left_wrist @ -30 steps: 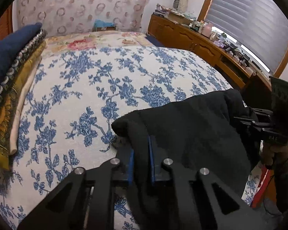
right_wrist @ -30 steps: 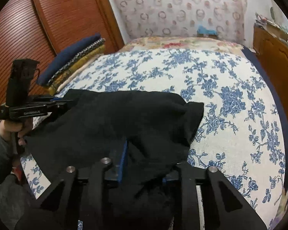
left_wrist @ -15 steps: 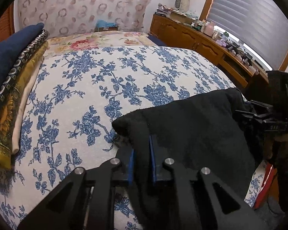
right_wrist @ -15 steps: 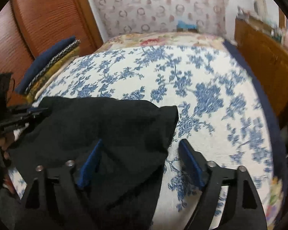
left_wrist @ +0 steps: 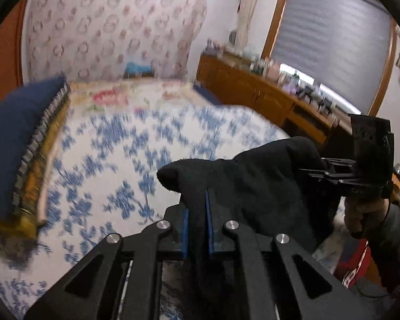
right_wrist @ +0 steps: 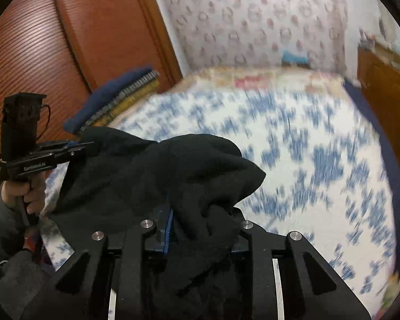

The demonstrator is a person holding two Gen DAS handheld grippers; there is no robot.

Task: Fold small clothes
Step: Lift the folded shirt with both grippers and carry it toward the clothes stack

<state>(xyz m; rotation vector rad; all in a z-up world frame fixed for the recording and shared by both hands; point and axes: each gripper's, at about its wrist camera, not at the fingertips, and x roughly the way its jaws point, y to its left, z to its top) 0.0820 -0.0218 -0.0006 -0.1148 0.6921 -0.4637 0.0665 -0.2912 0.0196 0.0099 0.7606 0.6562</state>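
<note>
A black fleece garment hangs between my two grippers above the blue-flowered bedspread. My left gripper is shut on one edge of it, blue pads pinching the cloth. My right gripper is shut on the other edge; bunched cloth covers its pads. The right gripper also shows at the right of the left wrist view, and the left gripper at the left of the right wrist view. The garment is lifted off the bed.
A stack of folded clothes, navy on top, lies at the bed's left edge, also in the right wrist view. A wooden dresser with clutter runs along the right. A wooden wardrobe stands behind the left gripper.
My right gripper opened half a second ago and has shut again on the black garment. Both grippers have risen, lifting the garment off the bed; the views are motion-blurred.
</note>
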